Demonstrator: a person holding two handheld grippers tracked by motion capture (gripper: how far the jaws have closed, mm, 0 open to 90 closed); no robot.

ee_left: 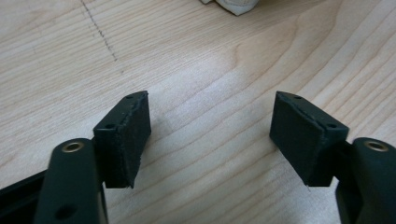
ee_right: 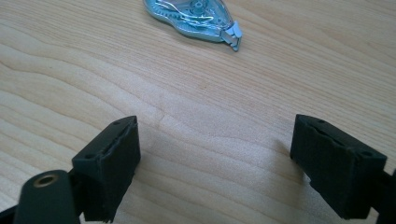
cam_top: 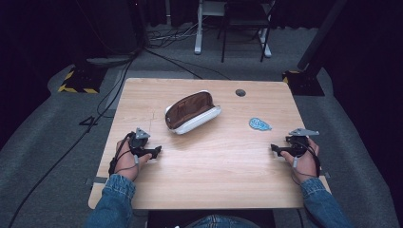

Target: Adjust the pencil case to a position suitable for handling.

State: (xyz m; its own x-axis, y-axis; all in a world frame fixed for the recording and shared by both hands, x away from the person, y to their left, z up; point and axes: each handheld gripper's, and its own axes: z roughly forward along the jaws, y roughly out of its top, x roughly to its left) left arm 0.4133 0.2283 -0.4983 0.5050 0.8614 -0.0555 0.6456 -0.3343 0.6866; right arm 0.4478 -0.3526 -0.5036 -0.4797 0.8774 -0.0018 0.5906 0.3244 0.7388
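Note:
An unzipped pencil case (cam_top: 192,112), white outside and brown inside, lies on the wooden table (cam_top: 204,161) near its middle back; its white corner (ee_left: 231,5) peeks in at the top of the left gripper view. A blue correction-tape dispenser (cam_top: 259,124) (ee_right: 194,18) lies to the right of the case. My left gripper (cam_top: 157,152) (ee_left: 212,135) rests at the table's left front, open, with bare wood between its jaws. At the right front my right gripper (cam_top: 274,149) (ee_right: 215,163) is open too, nothing between its jaws, the dispenser a short way ahead of it.
A round cable hole (cam_top: 240,92) sits in the table's back right. Beyond the table stand a white desk leg (cam_top: 198,28) and a dark chair (cam_top: 244,28); cables (cam_top: 114,90) trail over the grey floor at the left.

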